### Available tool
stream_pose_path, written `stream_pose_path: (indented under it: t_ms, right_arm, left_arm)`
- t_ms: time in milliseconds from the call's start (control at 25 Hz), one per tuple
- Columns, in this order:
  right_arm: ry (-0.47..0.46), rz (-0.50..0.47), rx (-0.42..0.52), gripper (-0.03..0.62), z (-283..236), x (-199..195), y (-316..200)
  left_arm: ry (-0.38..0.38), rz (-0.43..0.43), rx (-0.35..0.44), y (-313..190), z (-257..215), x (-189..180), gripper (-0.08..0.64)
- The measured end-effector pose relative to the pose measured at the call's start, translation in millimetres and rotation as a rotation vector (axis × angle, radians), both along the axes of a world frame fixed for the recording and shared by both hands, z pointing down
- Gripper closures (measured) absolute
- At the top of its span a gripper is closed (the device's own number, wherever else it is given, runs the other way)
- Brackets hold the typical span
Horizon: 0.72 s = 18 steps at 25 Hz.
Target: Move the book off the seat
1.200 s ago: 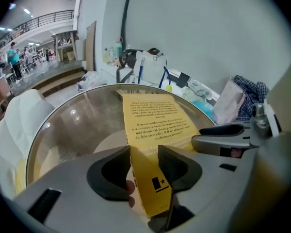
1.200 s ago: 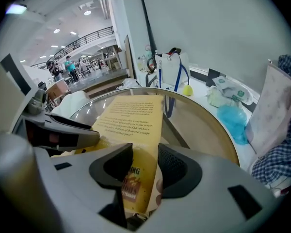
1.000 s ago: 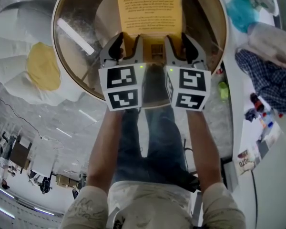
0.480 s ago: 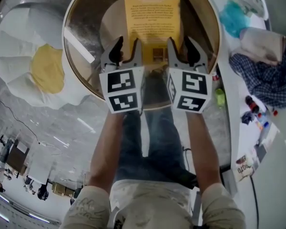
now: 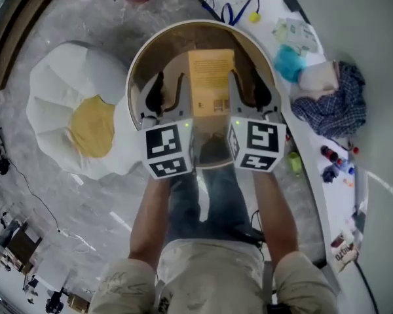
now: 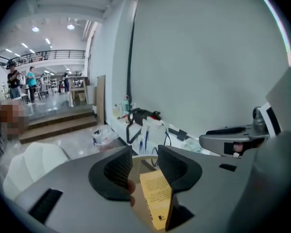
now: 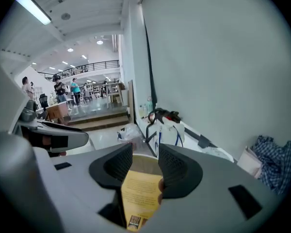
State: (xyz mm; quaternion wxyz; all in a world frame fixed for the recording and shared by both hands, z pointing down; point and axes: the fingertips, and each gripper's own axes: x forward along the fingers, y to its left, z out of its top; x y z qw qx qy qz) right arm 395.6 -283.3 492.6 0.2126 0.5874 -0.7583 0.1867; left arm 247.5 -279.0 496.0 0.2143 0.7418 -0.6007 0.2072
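- Jaw state, left gripper (image 6: 144, 159): parted, clamping nothing.
- Jaw state, right gripper (image 7: 144, 157): parted likewise, nothing clamped.
- Writing on book (image 5: 211, 77): several blocks of dark print on the yellow cover, too small to read; small dark emblem at the near end.
- Book attitude: flat, printed face up, long axis from near rim toward far rim of seat (image 5: 177, 41).
- Book location: middle of the seat, clear of the rim all round.
- Relative to jaws: below both grippers, untouched; between the two grippers in head view; low in each jaw gap in both gripper views.
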Motion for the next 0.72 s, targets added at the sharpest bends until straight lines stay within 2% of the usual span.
stream_pose_path:
  t_ms: [320, 560, 720]
  right_arm:
    - [-0.021, -0.013, 0.266, 0.419, -193, -32, 5]
    - [-0.067, -0.024, 0.496, 0.420, -323, -55, 39]
    - [-0.059, -0.046, 0.611, 0.420, -387, -64, 71]
  left_arm:
    - [-0.035, 0.016, 0.308, 0, -186, -25, 0.388]
    - [-0.044, 0.047, 0.561, 35, -325, -34, 0.388]
    - [0.003, 0.045, 0.611, 68, -379, -38, 0.388]
